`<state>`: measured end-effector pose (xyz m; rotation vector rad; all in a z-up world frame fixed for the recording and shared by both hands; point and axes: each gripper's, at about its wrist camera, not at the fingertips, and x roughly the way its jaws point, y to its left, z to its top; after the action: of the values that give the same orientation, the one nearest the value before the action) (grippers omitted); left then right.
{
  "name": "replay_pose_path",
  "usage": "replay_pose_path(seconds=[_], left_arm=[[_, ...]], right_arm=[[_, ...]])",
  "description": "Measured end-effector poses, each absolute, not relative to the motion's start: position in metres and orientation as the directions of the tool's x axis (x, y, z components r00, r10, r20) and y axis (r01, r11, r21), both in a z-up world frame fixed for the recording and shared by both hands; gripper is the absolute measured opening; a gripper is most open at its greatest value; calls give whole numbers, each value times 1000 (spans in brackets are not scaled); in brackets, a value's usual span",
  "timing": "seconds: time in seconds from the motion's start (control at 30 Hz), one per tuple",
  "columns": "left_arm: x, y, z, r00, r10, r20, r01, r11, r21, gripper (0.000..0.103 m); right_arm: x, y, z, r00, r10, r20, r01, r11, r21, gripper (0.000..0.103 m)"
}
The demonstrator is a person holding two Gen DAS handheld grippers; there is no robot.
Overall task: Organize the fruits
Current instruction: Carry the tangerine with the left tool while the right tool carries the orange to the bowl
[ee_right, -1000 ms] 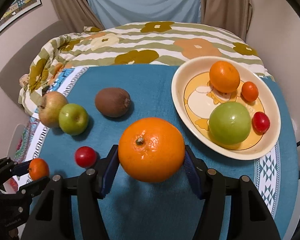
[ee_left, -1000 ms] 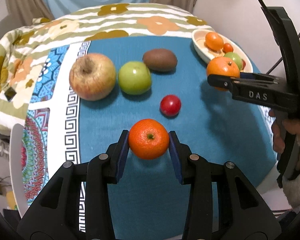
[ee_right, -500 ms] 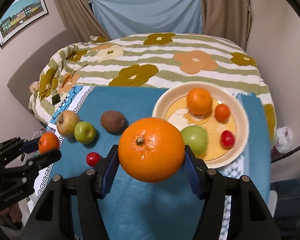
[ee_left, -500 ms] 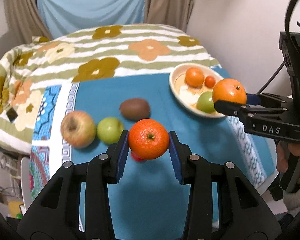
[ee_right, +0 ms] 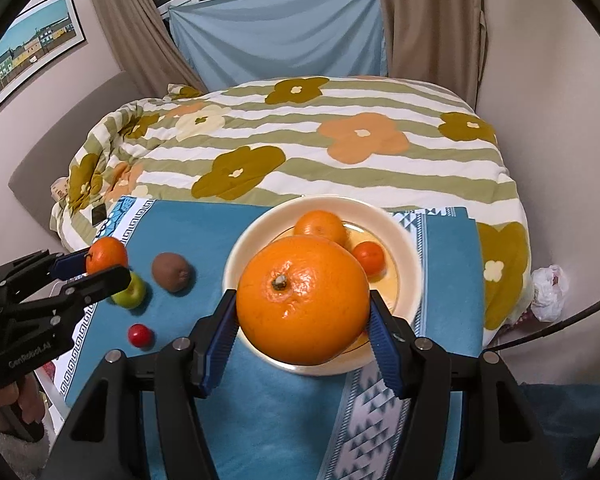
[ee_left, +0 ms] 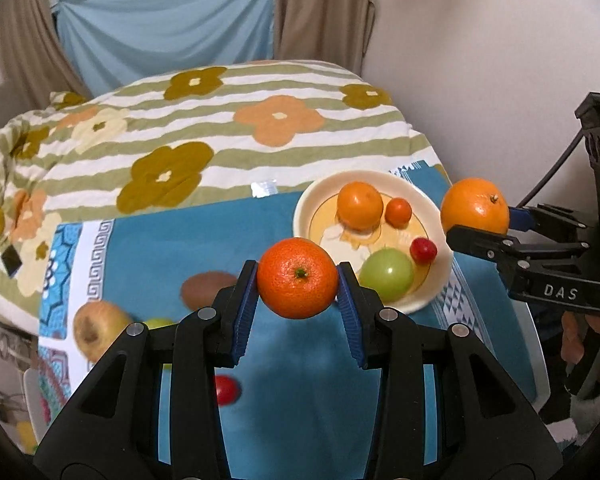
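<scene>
Bowl (ee_left: 436,280) with two oranges, a green apple (ee_left: 386,274), a tomato (ee_left: 423,250).

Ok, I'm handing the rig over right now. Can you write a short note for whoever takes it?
Left hand-held gripper: shut on a mandarin, in the air.
Right hand-held gripper: shut on an orange, over the plate.
Done: the plate holds an orange, small mandarin, green apple, cherry tomato.
Left: set down both held fruits; kiwi, green apple, tomato, big apple remain on the cloth.
</scene>
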<state>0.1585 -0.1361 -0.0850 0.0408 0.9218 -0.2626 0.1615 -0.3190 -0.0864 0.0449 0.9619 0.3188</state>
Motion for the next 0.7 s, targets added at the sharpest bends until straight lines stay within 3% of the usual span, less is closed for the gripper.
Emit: replay_pose_path(seconds=[0.7], left_arm=[[246,-205,-163,469,-169,-867,223,972,-69,43]], right_arm=[[207,-373,-126,452,329,-829,-250,939,237,58]])
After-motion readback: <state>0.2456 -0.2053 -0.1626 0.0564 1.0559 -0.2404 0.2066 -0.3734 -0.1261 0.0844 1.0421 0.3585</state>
